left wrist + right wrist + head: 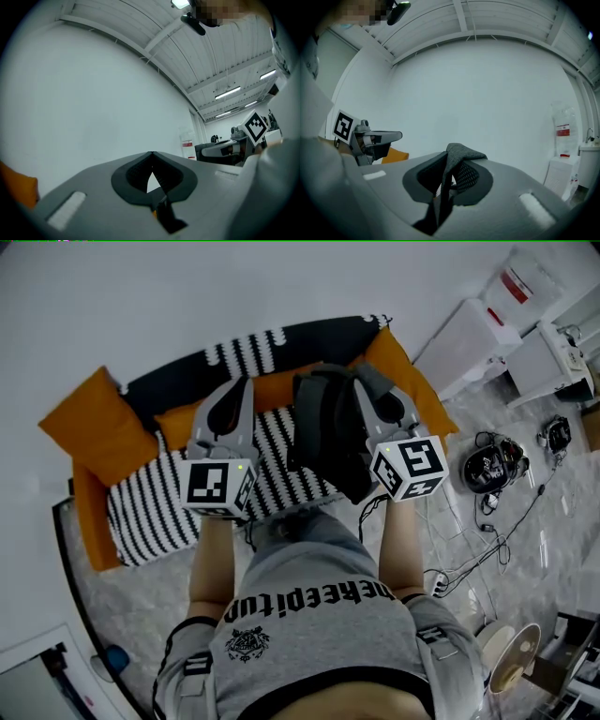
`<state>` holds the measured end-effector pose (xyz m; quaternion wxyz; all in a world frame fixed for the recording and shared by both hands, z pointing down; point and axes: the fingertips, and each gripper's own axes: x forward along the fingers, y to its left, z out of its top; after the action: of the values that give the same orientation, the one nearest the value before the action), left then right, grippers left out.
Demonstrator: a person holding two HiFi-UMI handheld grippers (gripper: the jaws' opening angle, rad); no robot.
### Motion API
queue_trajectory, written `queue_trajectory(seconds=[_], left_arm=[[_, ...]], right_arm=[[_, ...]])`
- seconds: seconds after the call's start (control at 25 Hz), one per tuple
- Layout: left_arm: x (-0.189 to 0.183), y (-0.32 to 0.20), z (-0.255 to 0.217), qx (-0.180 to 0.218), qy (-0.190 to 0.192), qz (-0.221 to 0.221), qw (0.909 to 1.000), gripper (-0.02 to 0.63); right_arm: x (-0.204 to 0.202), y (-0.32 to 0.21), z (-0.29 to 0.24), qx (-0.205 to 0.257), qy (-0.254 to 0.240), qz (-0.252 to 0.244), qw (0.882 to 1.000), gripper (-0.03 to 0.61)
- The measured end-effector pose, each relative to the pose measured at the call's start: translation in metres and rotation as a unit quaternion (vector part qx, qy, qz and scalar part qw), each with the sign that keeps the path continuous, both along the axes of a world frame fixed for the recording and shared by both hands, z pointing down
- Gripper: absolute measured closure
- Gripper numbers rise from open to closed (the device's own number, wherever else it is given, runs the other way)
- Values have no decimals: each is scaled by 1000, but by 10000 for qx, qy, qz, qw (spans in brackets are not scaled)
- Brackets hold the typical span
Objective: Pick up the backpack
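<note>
The black backpack [328, 432] hangs in front of me, above the sofa seat, between my two grippers. My right gripper [367, 390] is shut on its grey mesh strap [459, 159], which sticks up between the pads and folds over the top. My left gripper [242, 390] stands to the left of the backpack, apart from it. In the left gripper view its tips [152, 154] meet with nothing pinched between them. Both grippers point toward the white wall. The lower part of the backpack is hidden behind my right gripper's marker cube [410, 467].
Below is a sofa with orange cushions [94, 427] and a black-and-white striped cover [150, 507]. White boxes [483, 334] stand at the right. Cables and a black device [487, 467] lie on the marble floor, with a fan [514, 669] at the lower right.
</note>
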<state>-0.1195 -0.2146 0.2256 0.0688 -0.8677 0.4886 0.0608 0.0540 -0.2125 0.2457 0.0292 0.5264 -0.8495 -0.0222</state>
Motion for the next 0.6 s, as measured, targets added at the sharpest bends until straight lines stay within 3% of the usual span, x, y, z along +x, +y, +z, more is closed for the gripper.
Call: queue_trajectory(seconds=[0.6], left_arm=[[-4, 0, 0, 28, -5, 43, 10000, 594]], right_arm=[[-2, 6, -7, 106, -102, 18, 9999, 545]])
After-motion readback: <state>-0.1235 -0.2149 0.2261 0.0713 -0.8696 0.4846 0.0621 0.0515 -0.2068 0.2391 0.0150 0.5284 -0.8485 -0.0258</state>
